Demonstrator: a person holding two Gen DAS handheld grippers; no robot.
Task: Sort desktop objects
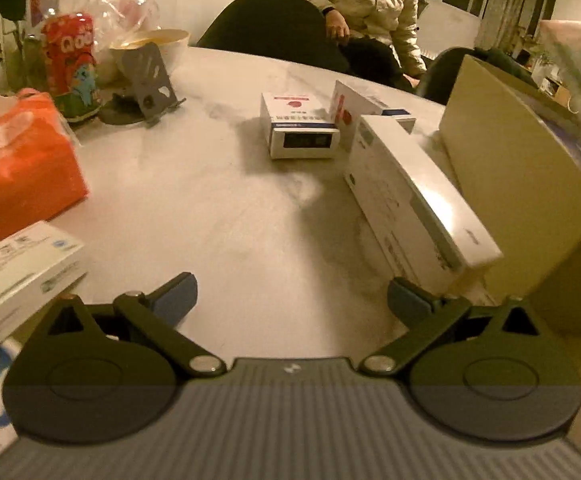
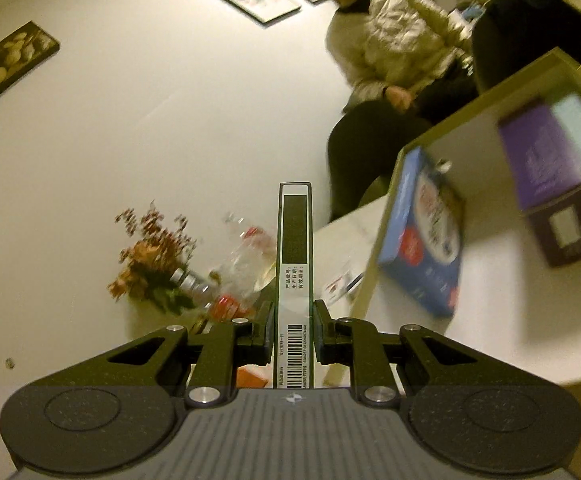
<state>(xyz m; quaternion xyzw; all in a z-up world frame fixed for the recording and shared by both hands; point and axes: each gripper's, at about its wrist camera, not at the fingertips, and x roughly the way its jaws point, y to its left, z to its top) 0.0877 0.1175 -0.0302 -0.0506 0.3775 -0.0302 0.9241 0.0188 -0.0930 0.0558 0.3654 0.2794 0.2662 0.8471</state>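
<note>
My left gripper (image 1: 292,300) stands wide open just above the pale table (image 1: 218,208), nothing between its fingers. Ahead lie a small white box with a red mark (image 1: 300,126), another white box (image 1: 364,106) behind it, and a long white box (image 1: 414,196) beside the right finger. A green-and-white box (image 1: 14,276) lies by the left finger. My right gripper (image 2: 292,330) is shut on a thin white box with a barcode (image 2: 294,272), held on edge in the air. To its right an open beige storage box (image 2: 482,96) holds a blue box (image 2: 426,240) and a purple box (image 2: 554,160).
An orange tissue pack (image 1: 22,168), a red snack can (image 1: 70,64), a grey phone stand (image 1: 154,80) and a bowl (image 1: 162,46) crowd the table's far left. The beige storage box (image 1: 522,184) stands at right. A person in a pale jacket (image 1: 370,4) sits across, behind dark chairs.
</note>
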